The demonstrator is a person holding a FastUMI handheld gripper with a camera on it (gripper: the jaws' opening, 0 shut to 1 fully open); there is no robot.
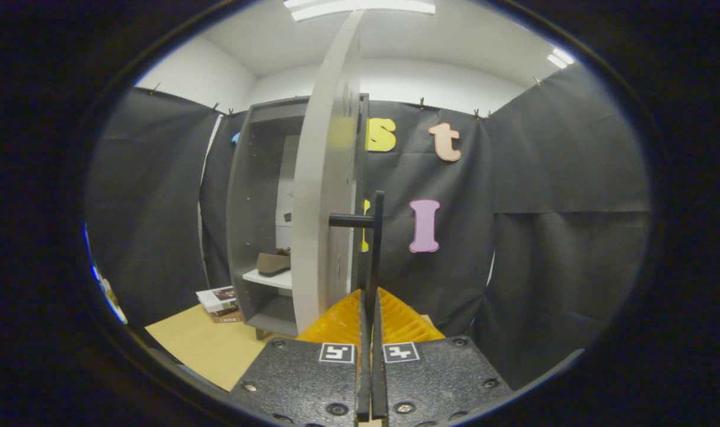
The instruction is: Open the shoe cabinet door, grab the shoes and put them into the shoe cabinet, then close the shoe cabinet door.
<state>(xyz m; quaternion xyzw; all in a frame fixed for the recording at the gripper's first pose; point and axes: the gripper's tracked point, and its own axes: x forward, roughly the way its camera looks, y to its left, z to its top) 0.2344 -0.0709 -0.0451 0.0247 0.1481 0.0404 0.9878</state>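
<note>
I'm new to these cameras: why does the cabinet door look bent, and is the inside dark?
Gripper view: the fisheye lens bows the straight cabinet door; ceiling lights glare above it, the cabinet interior is shadowed, dimming the shoe; the gripper is shut on the door handle, all reasonably sharp.

**Door open, shoe inside**

The grey shoe cabinet [259,196] stands left of the middle. Its pale door [324,178] swings open, edge toward us, with a thin black handle [375,237] in the middle. A brown shoe [273,263] sits on the white shelf [269,278] inside.
</note>
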